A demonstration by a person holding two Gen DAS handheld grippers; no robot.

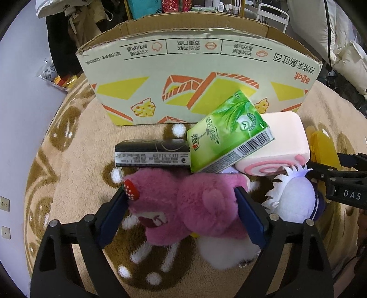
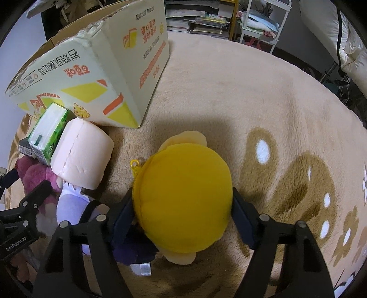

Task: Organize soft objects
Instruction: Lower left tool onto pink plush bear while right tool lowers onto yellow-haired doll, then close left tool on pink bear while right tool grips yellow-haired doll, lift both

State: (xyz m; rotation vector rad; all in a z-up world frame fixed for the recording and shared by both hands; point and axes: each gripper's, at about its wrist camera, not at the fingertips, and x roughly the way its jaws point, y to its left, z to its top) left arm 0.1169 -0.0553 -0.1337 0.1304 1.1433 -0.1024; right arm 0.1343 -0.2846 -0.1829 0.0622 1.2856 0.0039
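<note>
My left gripper (image 1: 182, 194) is closed around a pink plush bear (image 1: 183, 206) lying on the rug, one finger on each side of it. My right gripper (image 2: 183, 199) is closed around a round yellow plush (image 2: 183, 197), its fingers pressing both sides. A white and purple plush (image 1: 293, 201) lies to the right of the bear and also shows in the right wrist view (image 2: 71, 206). A pink swirl-roll cushion (image 1: 275, 146), a green tissue pack (image 1: 227, 133) and a black box (image 1: 152, 152) lie behind the bear.
An open cardboard box (image 1: 197, 75) with yellow and orange print stands behind the pile; it also shows in the right wrist view (image 2: 91, 64). Everything lies on a beige and brown fluffy rug (image 2: 263, 103). Shelves, a white cart (image 2: 259, 20) and bedding stand at the far edge.
</note>
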